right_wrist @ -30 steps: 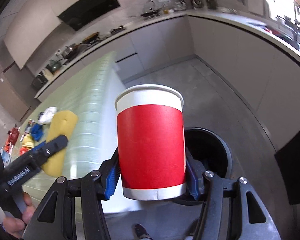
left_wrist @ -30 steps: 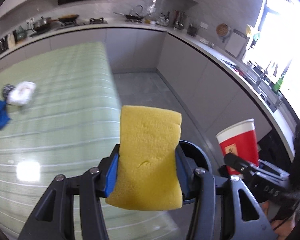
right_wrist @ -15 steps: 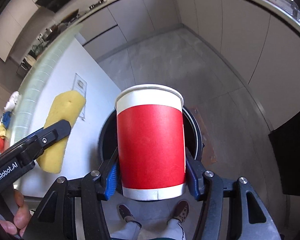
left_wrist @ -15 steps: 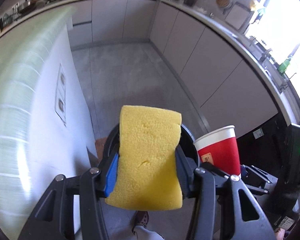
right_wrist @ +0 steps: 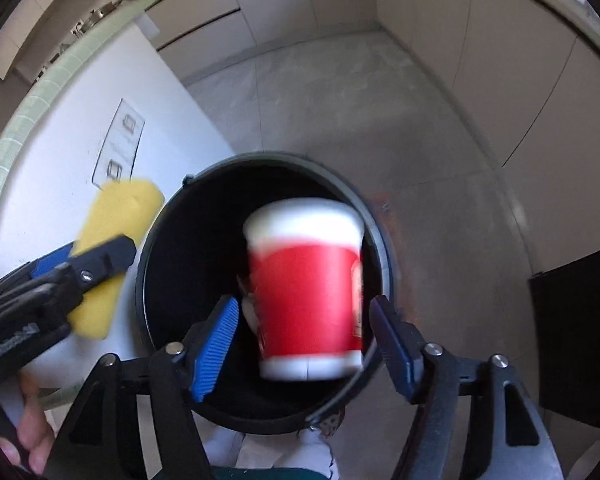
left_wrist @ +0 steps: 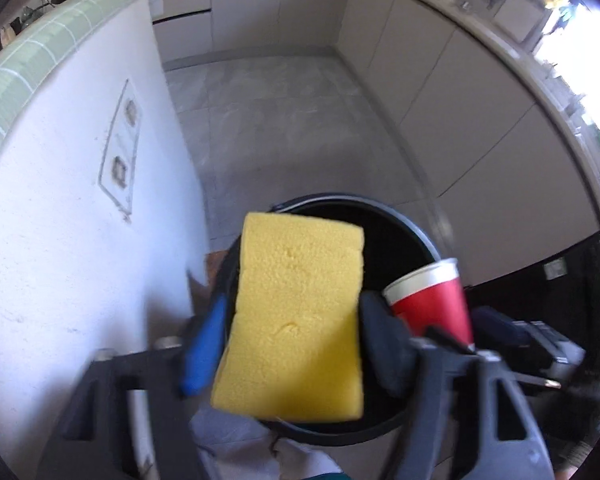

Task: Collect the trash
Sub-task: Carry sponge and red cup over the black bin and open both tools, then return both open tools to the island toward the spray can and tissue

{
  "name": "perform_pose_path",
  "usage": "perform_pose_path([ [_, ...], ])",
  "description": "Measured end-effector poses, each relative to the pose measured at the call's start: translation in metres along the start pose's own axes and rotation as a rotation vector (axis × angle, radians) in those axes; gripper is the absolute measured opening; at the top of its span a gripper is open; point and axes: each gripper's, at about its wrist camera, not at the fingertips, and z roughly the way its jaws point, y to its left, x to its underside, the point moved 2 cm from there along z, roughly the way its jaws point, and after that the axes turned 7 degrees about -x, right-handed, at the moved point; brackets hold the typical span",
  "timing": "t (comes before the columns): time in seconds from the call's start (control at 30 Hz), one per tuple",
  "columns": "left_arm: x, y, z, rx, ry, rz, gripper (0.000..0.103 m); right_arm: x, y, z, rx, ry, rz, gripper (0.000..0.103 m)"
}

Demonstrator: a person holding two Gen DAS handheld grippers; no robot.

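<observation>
In the right wrist view we see the right gripper (right_wrist: 304, 344) with its fingers (right_wrist: 216, 344) spread apart and clear of the blurred red paper cup (right_wrist: 306, 300), which sits loose at the centre of the frame over the dark mouth of the black bin (right_wrist: 168, 220). In the left wrist view our left gripper (left_wrist: 288, 340) has its fingers apart beside the yellow sponge (left_wrist: 296, 320) at lower centre, above the bin, and whether they touch it we cannot tell through the blur
</observation>
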Motion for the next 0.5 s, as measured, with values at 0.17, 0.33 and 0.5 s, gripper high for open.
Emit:
perform_pose_path([
  [0.17,-0.007,-0.01,-0.016,0.001,-0.035,0.026,0.101,-0.006,-0.006,-0.038,0.013,-0.102,0.023,0.083],
  [0.33,-0.014,-0.004,-0.049,0.029,-0.075,0.004,0.101,-0.007,-0.007,-0.072,0.032,-0.178,0.062,0.083],
  [0.5,-0.017,0.016,-0.101,0.04,-0.143,-0.006,0.101,-0.007,0.018,-0.098,0.022,-0.224,0.082,0.083],
])
